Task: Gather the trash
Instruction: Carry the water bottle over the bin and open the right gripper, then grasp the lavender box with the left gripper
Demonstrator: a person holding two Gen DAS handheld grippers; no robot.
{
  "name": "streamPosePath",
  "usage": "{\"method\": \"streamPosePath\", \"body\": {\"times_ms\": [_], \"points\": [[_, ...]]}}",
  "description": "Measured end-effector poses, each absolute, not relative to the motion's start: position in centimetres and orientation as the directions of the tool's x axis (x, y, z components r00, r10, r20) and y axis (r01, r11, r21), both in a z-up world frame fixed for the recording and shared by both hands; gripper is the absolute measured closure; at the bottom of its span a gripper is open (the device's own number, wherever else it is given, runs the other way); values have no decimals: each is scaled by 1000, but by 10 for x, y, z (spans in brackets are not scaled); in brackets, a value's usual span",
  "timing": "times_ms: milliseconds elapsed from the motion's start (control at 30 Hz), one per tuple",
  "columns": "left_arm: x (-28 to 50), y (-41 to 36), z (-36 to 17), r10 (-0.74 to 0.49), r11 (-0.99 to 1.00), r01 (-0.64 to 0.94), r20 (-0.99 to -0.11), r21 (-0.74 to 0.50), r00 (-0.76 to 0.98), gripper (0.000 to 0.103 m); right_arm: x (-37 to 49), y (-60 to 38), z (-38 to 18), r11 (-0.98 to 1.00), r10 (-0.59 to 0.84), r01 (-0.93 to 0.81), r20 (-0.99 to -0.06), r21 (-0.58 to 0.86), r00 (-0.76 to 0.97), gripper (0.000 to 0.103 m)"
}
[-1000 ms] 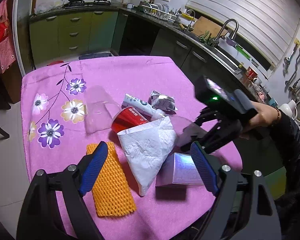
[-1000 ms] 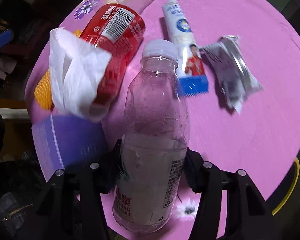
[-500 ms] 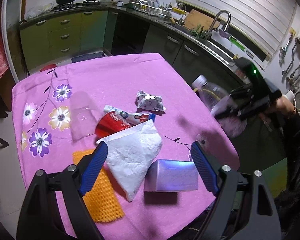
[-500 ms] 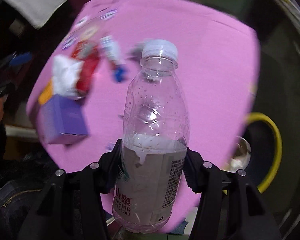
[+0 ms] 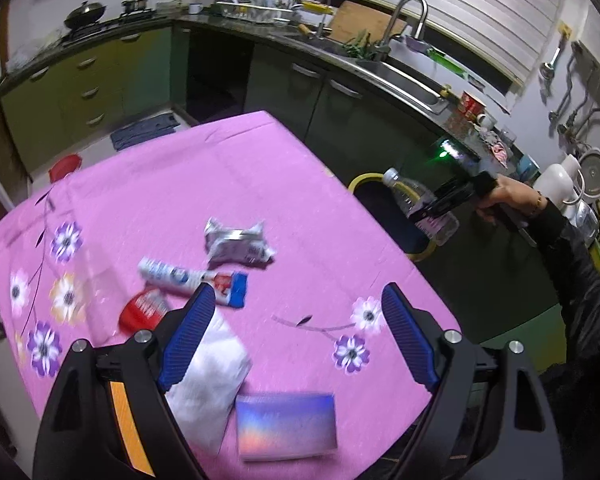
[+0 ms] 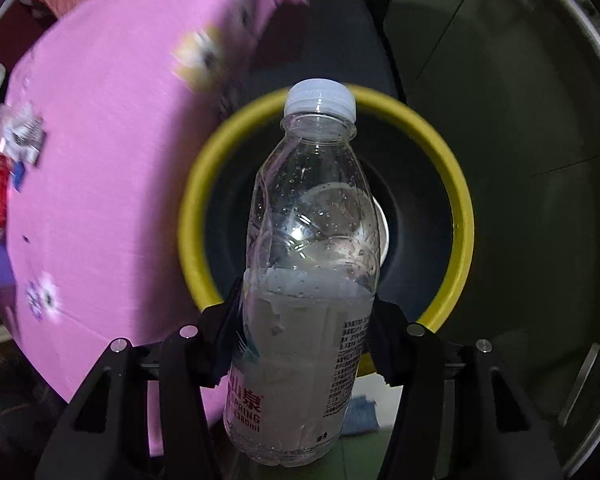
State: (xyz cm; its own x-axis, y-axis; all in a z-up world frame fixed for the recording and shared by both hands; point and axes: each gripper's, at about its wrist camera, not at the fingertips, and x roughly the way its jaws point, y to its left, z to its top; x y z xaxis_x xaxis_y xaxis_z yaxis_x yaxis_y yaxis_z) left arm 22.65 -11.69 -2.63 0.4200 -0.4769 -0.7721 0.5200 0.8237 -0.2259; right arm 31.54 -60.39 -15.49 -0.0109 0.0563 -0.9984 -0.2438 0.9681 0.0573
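The right gripper [image 6: 304, 332] clamps a clear bottle [image 6: 308, 264] above the yellow-rimmed bin [image 6: 458, 200], beside the table's [image 5: 204, 176] edge. The left gripper [image 5: 296, 340] hangs wide open and empty over a tissue [image 5: 212, 380] near the table's front edge.

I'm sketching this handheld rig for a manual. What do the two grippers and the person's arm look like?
The left gripper has a black angular frame with silver bolts, ribbed blue pads on both fingers and an orange stripe on one side. The right gripper is the same black frame with silver bolts and dark pads; a green light glows on its body. The person's right hand wears a bracelet and a black sleeve.
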Motion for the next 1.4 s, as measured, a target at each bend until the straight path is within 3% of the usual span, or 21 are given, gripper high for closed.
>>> {"method": "streamPosePath", "body": {"times_ms": [533,733,1167,1267,1400], "points": [[286,-134,-32,-492,813,538,-757,-223,430,22,366,-591,-229,936,-56,-351,-986,2,-155,49],[300,-137,-47,-493,814,527,-771,-245,403,22,369,-592,-237,928,-61,-373,-987,-2,-148,42],[240,-132,-25,-468,825,528,-767,-201,439,22,316,-581,-146,932,28,-363,-998,7,52,42],[218,-126,-21,-429,841,518,-780,-160,456,15,295,-571,-122,930,52,-367,-993,11,102,42],[191,-119,-30,-364,853,511,-818,-100,446,14,257,-553,-85,927,72,-376,-982,1,177,42]]}}
